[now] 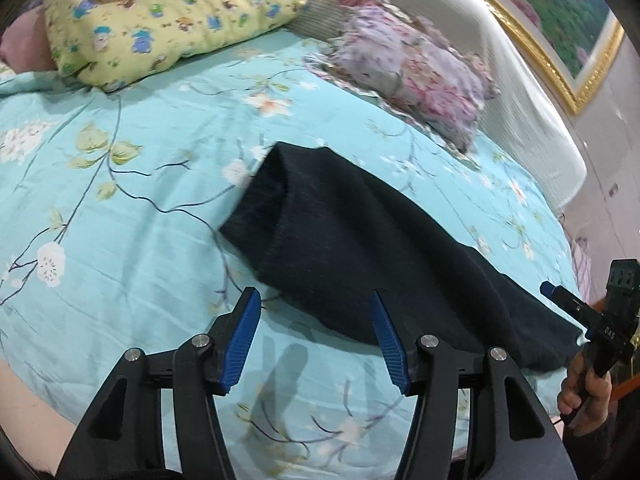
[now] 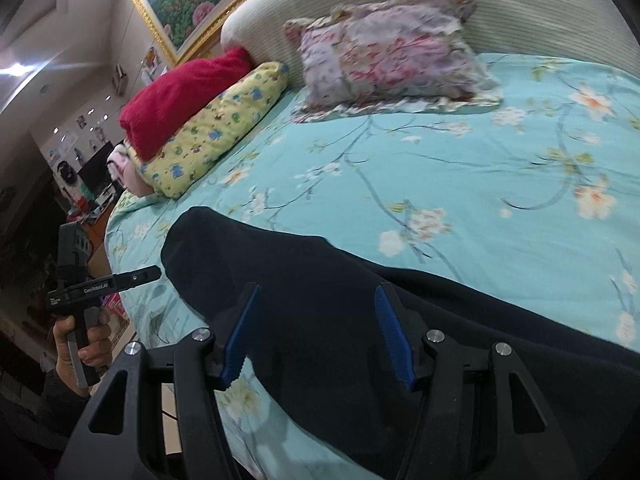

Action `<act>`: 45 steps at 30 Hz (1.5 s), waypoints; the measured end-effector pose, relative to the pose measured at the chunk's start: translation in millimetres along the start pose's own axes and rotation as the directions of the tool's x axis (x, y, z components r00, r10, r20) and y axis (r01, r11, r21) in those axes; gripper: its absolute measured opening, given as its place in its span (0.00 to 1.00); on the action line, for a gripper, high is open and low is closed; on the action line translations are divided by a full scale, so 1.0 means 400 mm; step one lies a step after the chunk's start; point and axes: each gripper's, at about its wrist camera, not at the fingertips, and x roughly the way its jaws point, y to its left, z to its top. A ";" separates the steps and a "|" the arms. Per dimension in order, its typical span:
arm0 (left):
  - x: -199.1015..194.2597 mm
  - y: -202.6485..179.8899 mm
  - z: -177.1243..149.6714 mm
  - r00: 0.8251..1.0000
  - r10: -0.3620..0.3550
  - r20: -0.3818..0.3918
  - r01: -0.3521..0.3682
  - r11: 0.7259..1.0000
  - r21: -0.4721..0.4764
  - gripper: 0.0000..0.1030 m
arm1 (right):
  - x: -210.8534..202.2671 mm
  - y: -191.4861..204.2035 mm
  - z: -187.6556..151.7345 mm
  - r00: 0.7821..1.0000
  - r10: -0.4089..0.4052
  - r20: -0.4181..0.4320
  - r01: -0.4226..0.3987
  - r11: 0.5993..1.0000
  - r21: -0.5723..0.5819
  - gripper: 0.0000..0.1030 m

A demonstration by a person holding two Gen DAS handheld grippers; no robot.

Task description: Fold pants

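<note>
Dark navy pants [image 1: 360, 240] lie folded lengthwise on a turquoise floral bed sheet [image 1: 120, 200]. My left gripper [image 1: 314, 300] is open, just above the near edge of the pants. My right gripper [image 2: 316, 294] is open over the pants [image 2: 320, 280], with nothing between its blue pads. The right gripper also shows at the far right of the left wrist view [image 1: 560, 296], beside the far end of the pants. The left gripper shows at the left of the right wrist view [image 2: 140, 276], by the other end.
A yellow cartoon pillow [image 1: 168, 28] with a red blanket [image 2: 188, 88] on it and a floral pillow [image 1: 416, 68] lie near the cream headboard [image 1: 520, 92]. A gold-framed picture [image 1: 560, 20] hangs behind. The bed edge is close to both grippers.
</note>
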 end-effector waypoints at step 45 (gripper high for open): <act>0.083 0.007 0.112 0.999 0.000 0.052 -0.009 0.984 0.179 0.29 | 0.207 0.147 -0.054 0.988 -0.091 -0.121 0.047 0.944 -0.326 0.17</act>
